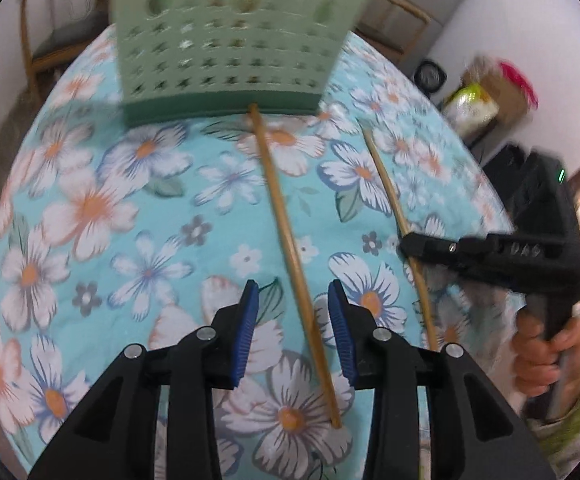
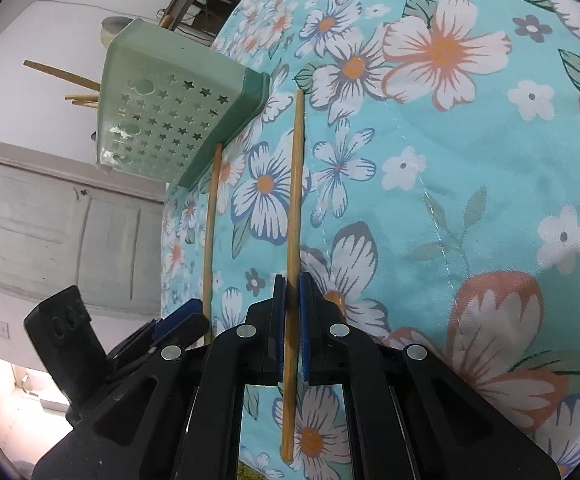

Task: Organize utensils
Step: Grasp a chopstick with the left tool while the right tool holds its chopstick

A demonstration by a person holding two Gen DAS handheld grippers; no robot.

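Two wooden chopsticks lie on the floral tablecloth, pointing toward a green perforated utensil holder. The left chopstick runs between the blue pads of my left gripper, which stands open; the pads do not touch it. Its far end meets the holder's base. My right gripper is shut on the second chopstick. In the right wrist view that gripper clamps its chopstick between closed pads. The other chopstick lies beside it, by my left gripper. The holder has several chopsticks sticking out.
The round table's cloth drops off at the edges on all sides. A wooden chair stands behind the holder at the left, another chair at the right. Boxes and bags sit on the floor at the right. A person's hand grips the right handle.
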